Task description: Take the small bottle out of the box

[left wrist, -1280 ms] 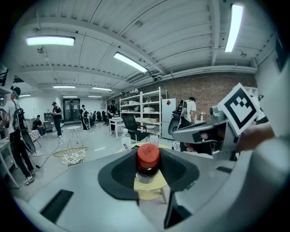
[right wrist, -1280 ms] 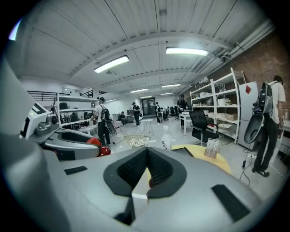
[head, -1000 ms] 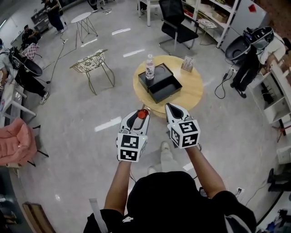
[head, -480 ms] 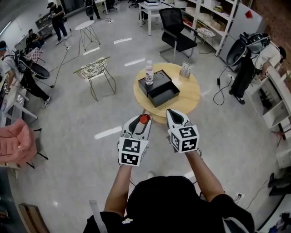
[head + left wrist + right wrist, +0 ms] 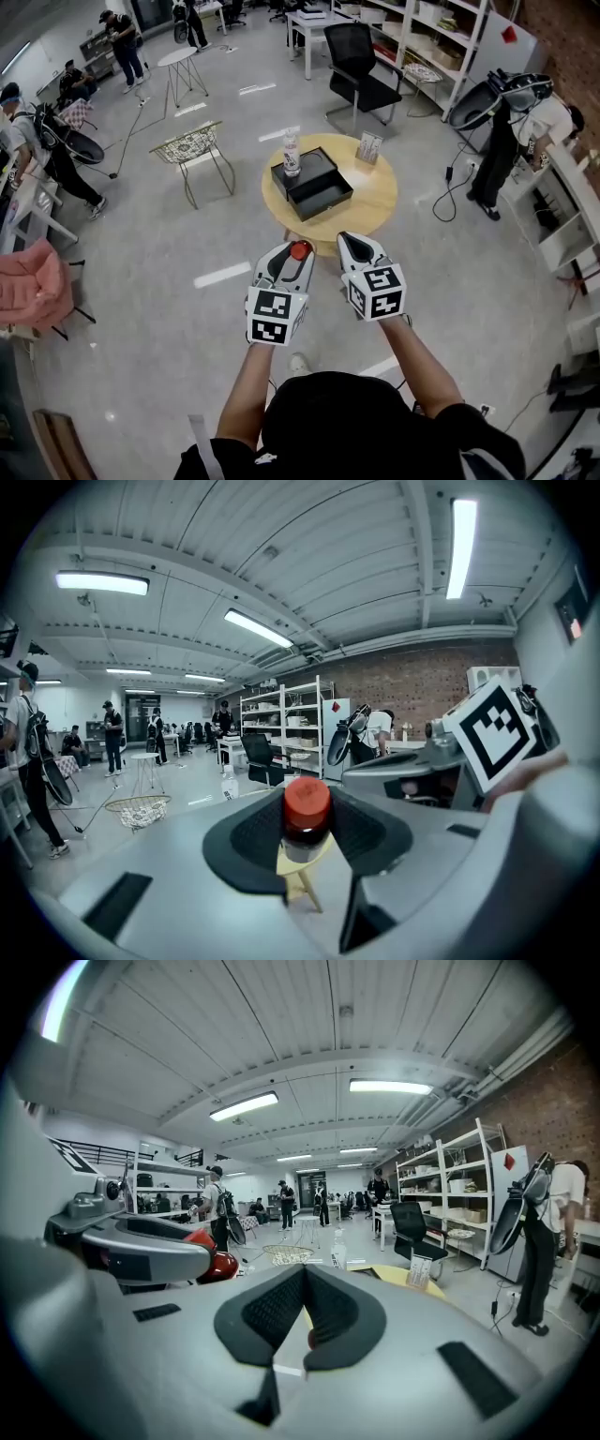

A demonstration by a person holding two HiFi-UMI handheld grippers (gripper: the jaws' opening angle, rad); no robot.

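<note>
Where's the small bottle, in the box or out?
Out. The small bottle sits clamped in the left gripper, short of the table holding the open black box.

small bottle (image 5: 307, 810): red cap, smooth glossy plastic
left gripper (image 5: 307, 836): smooth matt grey plastic shell; jaws lined with black textured pads (image 5: 255, 834), rubbery look
right gripper (image 5: 305, 1314): same matt grey plastic, same black textured lining
table (image 5: 380, 202): pale wood, smooth, matt
box (image 5: 328, 195): black, matt; material unclear
floor (image 5: 187, 272): grey, polished, slight sheen
</note>
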